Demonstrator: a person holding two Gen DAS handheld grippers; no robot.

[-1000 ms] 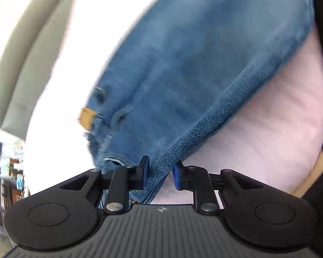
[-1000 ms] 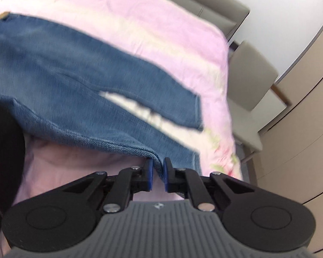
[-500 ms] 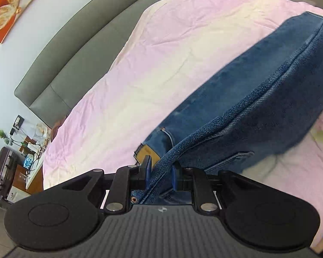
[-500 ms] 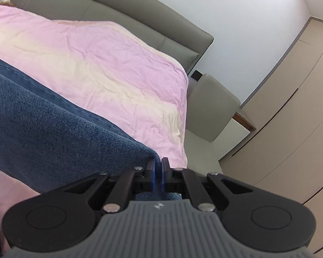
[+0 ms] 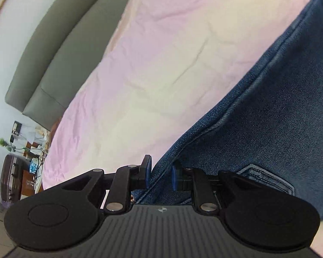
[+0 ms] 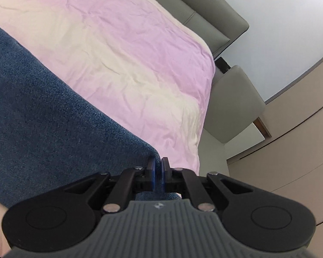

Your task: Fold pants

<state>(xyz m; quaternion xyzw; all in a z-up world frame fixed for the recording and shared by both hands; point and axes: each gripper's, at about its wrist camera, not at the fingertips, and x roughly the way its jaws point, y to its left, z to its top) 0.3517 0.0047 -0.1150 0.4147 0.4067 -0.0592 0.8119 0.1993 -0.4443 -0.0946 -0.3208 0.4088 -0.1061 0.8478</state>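
Note:
Blue denim pants (image 5: 269, 124) hang lifted over a pink and cream bedspread (image 5: 161, 64). In the left wrist view my left gripper (image 5: 160, 175) is shut on a thick seamed edge of the pants near a back pocket, and the denim fills the right side. In the right wrist view my right gripper (image 6: 158, 172) is shut on the thin edge of a pant leg (image 6: 43, 111), which stretches away to the left over the bedspread (image 6: 129, 53). The rest of the pants is hidden below both cameras.
A grey padded headboard (image 5: 60, 49) runs along the far side of the bed. A dark suitcase (image 5: 9, 178) and a cluttered side table stand at the left. A grey chair (image 6: 232, 103) and beige wardrobe doors (image 6: 290, 150) lie past the bed's right edge.
Both grippers have carried the pants across the bed toward the headboard. The spread legs seen a second ago are gone from view; lifted denim now fills each frame's inner side.

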